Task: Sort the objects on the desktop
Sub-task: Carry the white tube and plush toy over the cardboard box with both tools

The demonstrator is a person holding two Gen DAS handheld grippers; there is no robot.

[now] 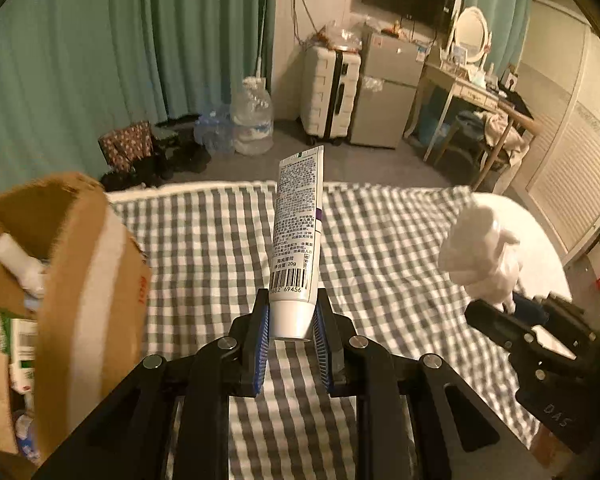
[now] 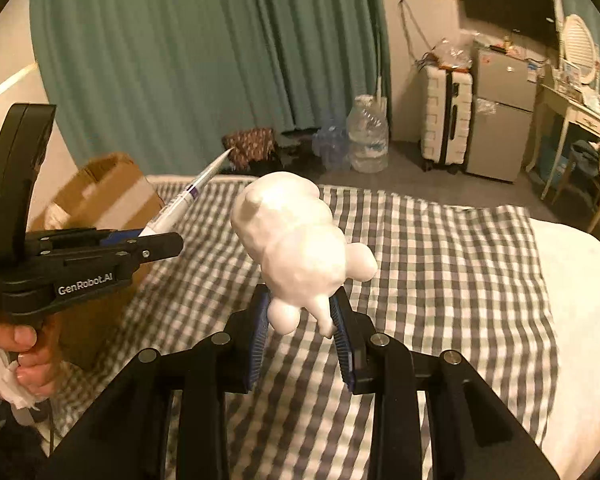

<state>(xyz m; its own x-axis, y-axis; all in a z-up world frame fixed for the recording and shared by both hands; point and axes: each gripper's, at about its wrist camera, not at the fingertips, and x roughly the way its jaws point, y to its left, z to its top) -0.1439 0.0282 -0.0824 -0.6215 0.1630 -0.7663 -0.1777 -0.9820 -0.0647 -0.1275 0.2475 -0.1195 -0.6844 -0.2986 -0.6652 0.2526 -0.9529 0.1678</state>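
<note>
Left gripper (image 1: 291, 330) jaws clamped on the cap end of a white plastic tube with black printed text and a barcode (image 1: 298, 232); tube stands nearly upright, crimped end up, lifted above the grey-and-white checked bedsheet (image 1: 380, 240); blue ribbed finger pads (image 1: 261, 344) press it from both sides.

Right gripper (image 2: 300, 326) jaws closed on the lower part of a white glossy lumpy figurine (image 2: 296, 240); figurine held in the air over the sheet, tilted back and to the left, one rounded limb sticking out to the right; exact shape hard to read.

Open brown cardboard box with a pale tape stripe (image 1: 80, 280) sits at the left edge of the bed, just beside the left gripper; inside it a white cylindrical item (image 1: 18, 260) and printed packets, blurred.

From the right wrist view the left gripper is at far left, tube angled up toward the green curtain (image 2: 180, 60), box behind it; bare hand (image 2: 28, 356) on its handle holds crumpled white tissue.

The two grippers are apart, side by side over the bed.
</note>
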